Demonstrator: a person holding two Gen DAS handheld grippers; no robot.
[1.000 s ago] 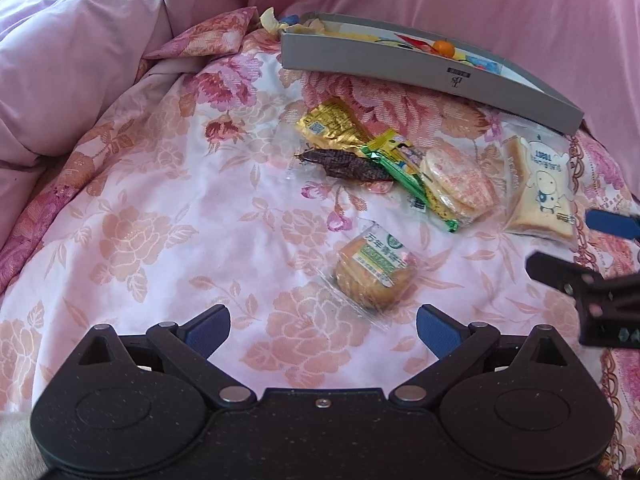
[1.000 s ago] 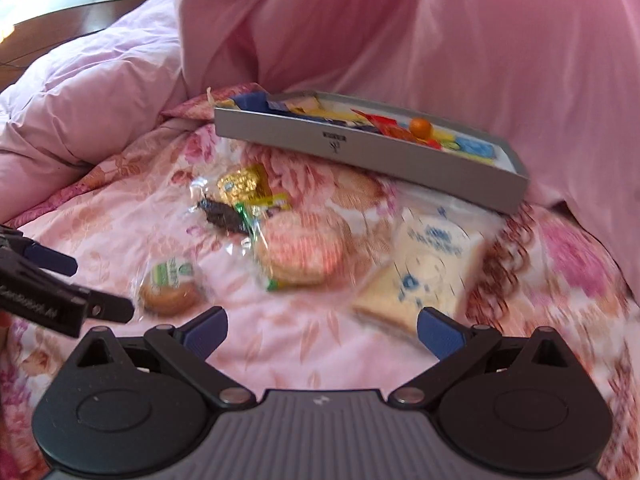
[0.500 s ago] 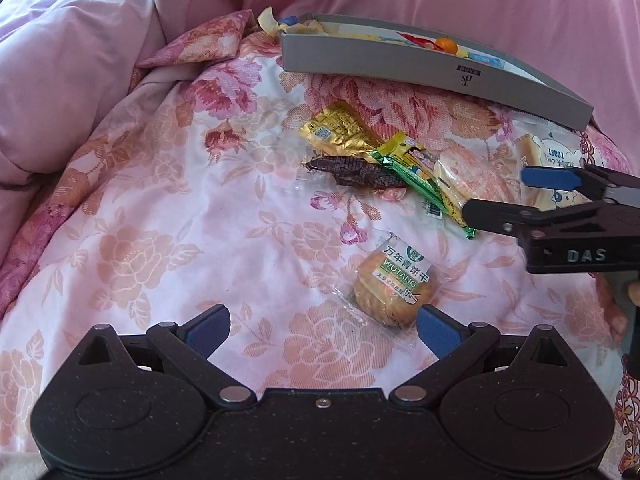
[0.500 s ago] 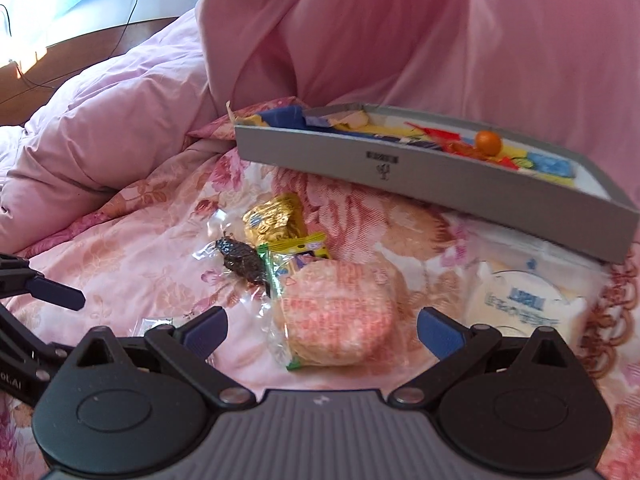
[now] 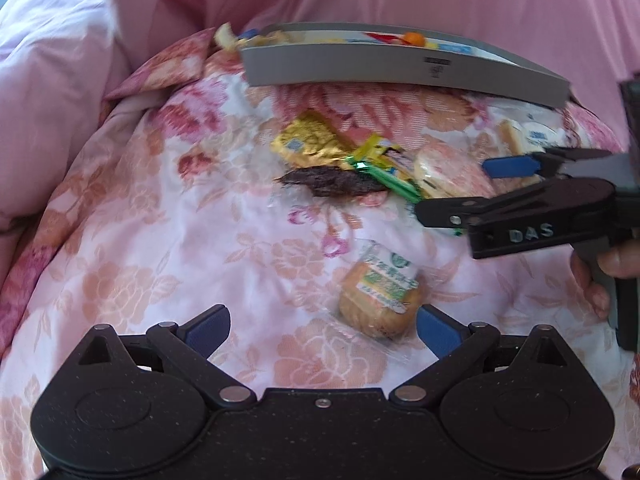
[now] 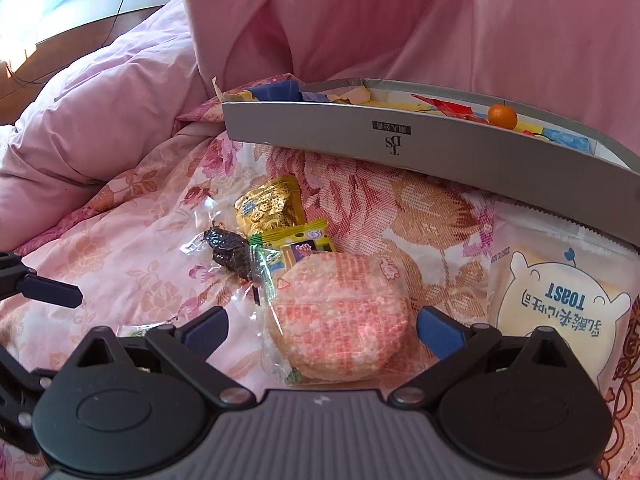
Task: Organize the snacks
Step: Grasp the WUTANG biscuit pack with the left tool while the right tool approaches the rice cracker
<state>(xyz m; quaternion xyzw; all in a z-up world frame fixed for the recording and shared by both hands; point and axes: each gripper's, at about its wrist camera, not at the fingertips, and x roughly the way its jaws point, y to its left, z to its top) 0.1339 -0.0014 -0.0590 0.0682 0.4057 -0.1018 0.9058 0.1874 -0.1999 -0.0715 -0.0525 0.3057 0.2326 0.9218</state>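
Loose snacks lie on a floral bedspread. In the right wrist view a pink rice cracker pack [image 6: 340,316] lies between the wide-open fingers of my right gripper [image 6: 322,330]. A toast pack [image 6: 560,304] lies to its right; a green-yellow packet [image 6: 292,244], a dark wrapped snack [image 6: 228,252] and a gold packet [image 6: 268,208] lie to its left. A grey box [image 6: 400,144] holding several snacks and a small orange [image 6: 502,116] stands behind. My left gripper [image 5: 322,330] is open, with a round wrapped cake [image 5: 380,304] just inside its right finger. The right gripper [image 5: 472,190] hovers over the cracker.
Pink quilts [image 6: 100,120] are heaped at the left and behind the box. A hand [image 5: 600,276] holds the right gripper's handle at the right edge. A bare stretch of bedspread [image 5: 160,240] lies left of the snacks. A wooden floor [image 6: 60,48] shows far left.
My right gripper has moved forward and down until its fingers flank the pink rice cracker. My left gripper has crept closer to the round cake. Both stayed open.
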